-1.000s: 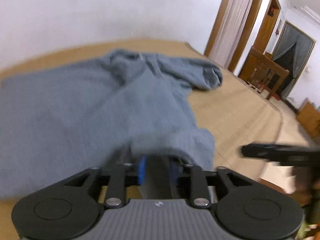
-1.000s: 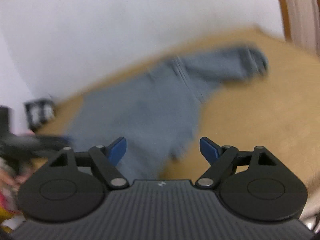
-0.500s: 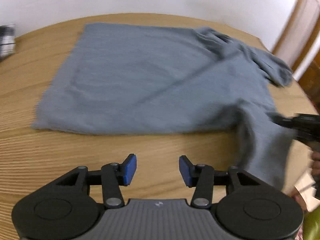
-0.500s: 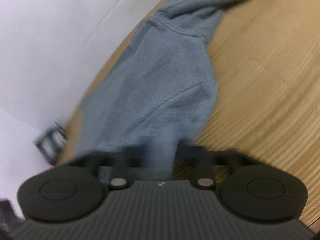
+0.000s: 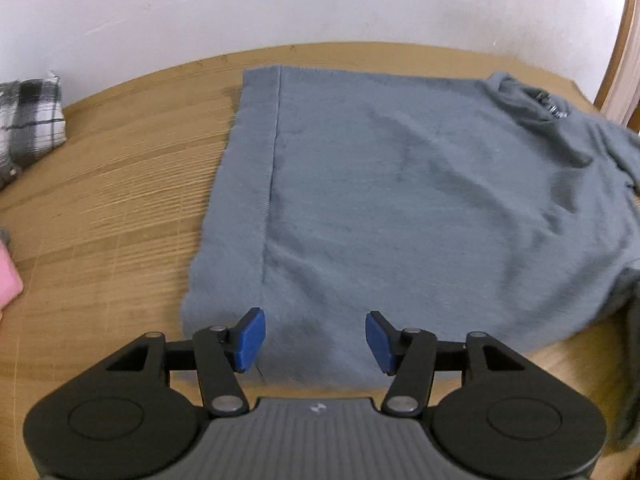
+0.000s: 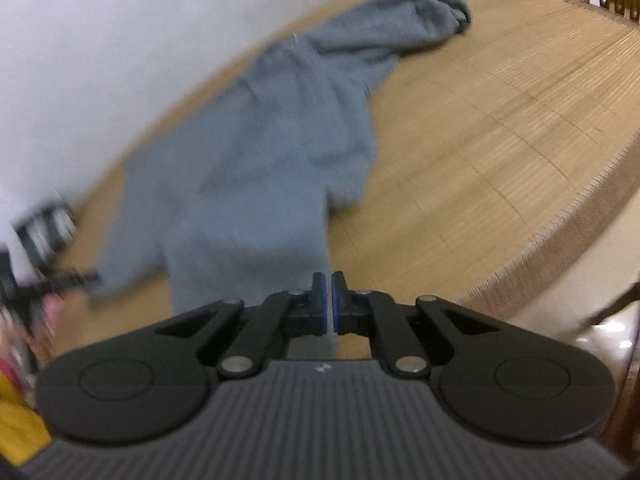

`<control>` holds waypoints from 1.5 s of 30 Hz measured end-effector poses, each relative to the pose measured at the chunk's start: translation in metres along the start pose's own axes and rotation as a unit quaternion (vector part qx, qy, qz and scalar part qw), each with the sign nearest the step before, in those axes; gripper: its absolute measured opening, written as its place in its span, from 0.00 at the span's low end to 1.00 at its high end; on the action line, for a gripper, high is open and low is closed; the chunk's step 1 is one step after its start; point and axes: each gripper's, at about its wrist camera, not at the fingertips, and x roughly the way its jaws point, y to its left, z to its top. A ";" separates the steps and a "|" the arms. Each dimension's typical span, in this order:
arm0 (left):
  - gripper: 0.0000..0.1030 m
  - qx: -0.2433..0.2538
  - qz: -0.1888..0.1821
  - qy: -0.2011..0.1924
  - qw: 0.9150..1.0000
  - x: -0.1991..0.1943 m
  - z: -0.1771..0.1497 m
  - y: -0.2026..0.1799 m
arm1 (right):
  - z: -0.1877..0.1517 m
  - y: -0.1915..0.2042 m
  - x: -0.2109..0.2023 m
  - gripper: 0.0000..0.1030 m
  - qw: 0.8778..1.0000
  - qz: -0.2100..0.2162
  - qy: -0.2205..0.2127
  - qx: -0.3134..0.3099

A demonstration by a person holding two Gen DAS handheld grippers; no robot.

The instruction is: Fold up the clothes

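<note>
Left wrist view, left to right: a black-and-white checked cloth (image 5: 30, 120) at the far left edge of the bamboo mat surface (image 5: 112, 208), a bit of something pink (image 5: 9, 276) at the left edge nearer in. Then the grey sweater (image 5: 400, 208), spread mostly flat on the mat, hem band on the left with a seam line running near-to-far, collar at the far right, right side bunched and running out of frame. White wall (image 5: 320, 0) behind. The left gripper (image 5: 315, 340) hangs over the near hem corner, blue pads (image 5: 250, 338) wide apart, nothing between them; whether they touch the fabric, can't tell.

Right wrist view, blurry, left to right: the checked cloth (image 6: 46, 224) at far left, dark tip of the other tool (image 6: 68, 280) near the sweater's left edge, yellow patch (image 6: 18, 424) at bottom left corner. The sweater (image 6: 256, 168) lies across the middle, one sleeve stretched to the far right with the cuff curled open. A fold of grey fabric comes straight down into the right gripper (image 6: 330, 308), pads nearly together, clamped on the sweater's near edge. The mat (image 6: 500, 140) is bare on the right.
</note>
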 end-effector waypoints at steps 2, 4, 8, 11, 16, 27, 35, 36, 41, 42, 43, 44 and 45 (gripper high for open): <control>0.56 0.008 0.007 0.006 1.000 0.014 0.006 0.007 | 0.006 0.005 0.003 0.13 0.999 -0.027 -0.025 -0.003; 0.56 0.010 0.013 0.010 1.000 0.023 0.010 0.013 | 0.024 0.000 0.014 0.39 0.998 -0.042 -0.052 0.012; 0.64 -0.002 0.009 0.007 1.000 0.015 0.008 0.024 | 0.065 -0.011 0.059 0.63 0.993 -0.074 -0.083 0.032; 0.69 -0.015 0.027 -0.002 1.000 0.002 0.004 0.033 | 0.091 -0.010 0.093 0.63 0.994 -0.081 -0.078 0.014; 0.76 -0.067 0.039 0.011 0.997 0.002 -0.004 0.055 | 0.119 -0.003 0.138 0.61 0.993 -0.097 -0.047 -0.046; 0.64 -0.022 0.011 0.051 0.998 0.044 0.011 0.022 | 0.133 0.016 0.181 0.16 0.988 -0.105 -0.028 -0.106; 0.46 0.010 0.006 0.110 0.994 0.029 0.000 -0.014 | 0.116 0.032 0.122 0.11 0.981 -0.140 -0.055 -0.123; 0.46 0.014 0.001 0.118 0.993 0.024 -0.006 -0.020 | 0.109 0.029 0.115 0.11 0.980 -0.150 -0.042 -0.126; 0.47 0.065 -0.021 0.147 0.987 -0.004 -0.042 -0.053 | 0.067 0.004 0.103 0.12 0.967 -0.215 0.024 -0.134; 0.48 0.080 -0.024 0.150 0.985 -0.009 -0.048 -0.060 | 0.061 -0.002 0.103 0.15 0.965 -0.223 0.035 -0.131; 0.48 0.094 -0.028 0.154 0.983 -0.014 -0.054 -0.066 | 0.057 -0.006 0.103 0.17 0.965 -0.225 0.041 -0.126; 0.48 0.098 -0.031 0.155 0.983 -0.020 -0.057 -0.068 | 0.056 -0.009 0.101 0.19 0.966 -0.224 0.040 -0.124; 0.49 0.095 -0.035 0.151 0.983 -0.026 -0.058 -0.067 | 0.058 -0.009 0.096 0.20 0.966 -0.223 0.035 -0.124</control>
